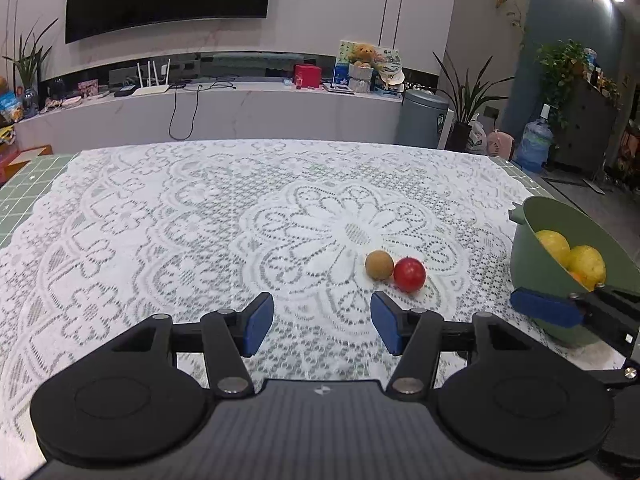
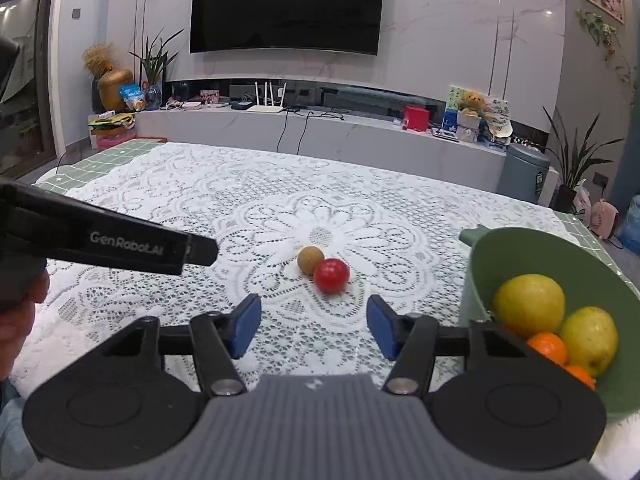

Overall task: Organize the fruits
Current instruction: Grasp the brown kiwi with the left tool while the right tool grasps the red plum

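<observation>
**Two round fruits loose on lace, bowl near the table's right edge**

From the left wrist view, the left gripper (image 1: 322,324) hovers low over the table (image 1: 24,196) with its blue-padded fingers (image 1: 258,322) spread wide and nothing between them. Just ahead, near the middle of the table, a brown fruit (image 1: 378,265) and a red fruit (image 1: 409,274) lie touching each other. Both are smooth little spheres, the red one glossy, the brown one matte. They sit on a white lace cloth (image 1: 160,220) whose openwork is bumpy and thin. The likely trouble: a finger closing on one ball nudges its neighbour, and either could roll away across the cloth. A finger could also snag the lace and drag it.

The green bowl (image 1: 532,248) stands by the right edge of the table, tilted towards the camera, with the right gripper's blue pad against its outer wall. It looks like smooth hard plastic.

From the right wrist view, the right gripper (image 2: 314,326) is likewise spread and empty, aimed at the same pair of fruits. The bowl (image 2: 476,268) lies to its right, holding two yellow fruits (image 2: 528,300) and two orange ones (image 2: 548,347), all rounded and waxy. A knock from this gripper could tip the bowl off the edge or spill its load.
</observation>
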### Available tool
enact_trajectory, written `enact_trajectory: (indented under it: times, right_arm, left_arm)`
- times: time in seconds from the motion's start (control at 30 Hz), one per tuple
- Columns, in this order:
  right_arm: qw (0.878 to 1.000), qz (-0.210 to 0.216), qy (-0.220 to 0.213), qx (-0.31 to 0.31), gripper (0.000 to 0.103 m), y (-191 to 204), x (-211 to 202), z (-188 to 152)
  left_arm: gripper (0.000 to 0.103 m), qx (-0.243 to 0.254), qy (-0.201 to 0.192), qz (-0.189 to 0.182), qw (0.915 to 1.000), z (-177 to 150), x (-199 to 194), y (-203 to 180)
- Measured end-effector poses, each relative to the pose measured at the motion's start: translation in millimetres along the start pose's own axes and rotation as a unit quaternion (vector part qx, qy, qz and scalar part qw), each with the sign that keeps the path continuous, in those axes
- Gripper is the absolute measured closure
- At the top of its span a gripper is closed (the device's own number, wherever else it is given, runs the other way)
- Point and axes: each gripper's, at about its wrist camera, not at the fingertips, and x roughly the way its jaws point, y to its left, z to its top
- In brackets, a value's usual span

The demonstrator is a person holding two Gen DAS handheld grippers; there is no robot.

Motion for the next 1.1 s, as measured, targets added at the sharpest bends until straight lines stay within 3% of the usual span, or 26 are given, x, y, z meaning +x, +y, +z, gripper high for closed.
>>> enact_trajectory:
  times: [0.17,0.4,0.83,0.9,1.1]
  right_arm:
    - [1.0,-0.005,0.004,-0.002,0.054,0,16,2]
    - [1.0,-0.017,-0.018,-0.017,0.054,6,30,1]
    - [0.999,-0.041,0.01,0.001,0.055,-7,59,3]
    - [0.999,-0.041,0.013,-0.004,0.061,-9,62,2]
    - [0.999,-0.03,0.021,-0.006,0.062,-11,69,1]
  left_arm:
    - [0.037,-0.004,0.0,-0.007,1.0,6,16,1]
    - [0.038,0.011,0.002,-0.019,0.9998,12,36,2]
    - [0.055,0.022,0.024,-0.064,0.9974,17,61,2]
    - [0.058,0.02,0.027,-0.075,0.9966,16,64,2]
    - [0.06,0.022,0.038,-0.092,0.9948,15,74,0]
